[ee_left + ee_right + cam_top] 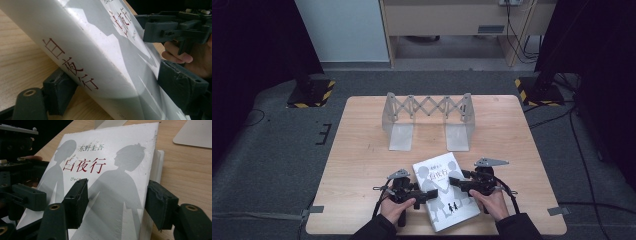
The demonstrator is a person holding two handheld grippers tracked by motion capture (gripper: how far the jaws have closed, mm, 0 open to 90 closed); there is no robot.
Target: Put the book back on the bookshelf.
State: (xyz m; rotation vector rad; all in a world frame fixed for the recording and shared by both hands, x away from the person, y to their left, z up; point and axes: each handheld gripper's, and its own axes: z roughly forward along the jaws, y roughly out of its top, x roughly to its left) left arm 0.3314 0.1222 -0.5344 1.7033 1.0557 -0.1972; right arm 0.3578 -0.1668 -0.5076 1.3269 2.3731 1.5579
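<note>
A white book [445, 192] with grey silhouette figures and red title characters lies near the front edge of a light wooden table [362, 150], between a person's two hands. The left gripper [421, 196] meets the book's left side; in the left gripper view its two black jaws stand above and below the spine with the book between them, one under it on the table side, one over the cover, but whether the pads press on it is hard to make out. The right gripper [456, 183] reaches over the book's right side; in the right gripper view one jaw hovers above the cover and the other stands beyond the page edge, half spread and not clearly touching. The book's lower corner is cut off in both gripper views, and the smaller print under the title is too blurred to read. Farther back stands a grey expanding book stand [428, 120], well apart from the book, with nothing between them.
</note>
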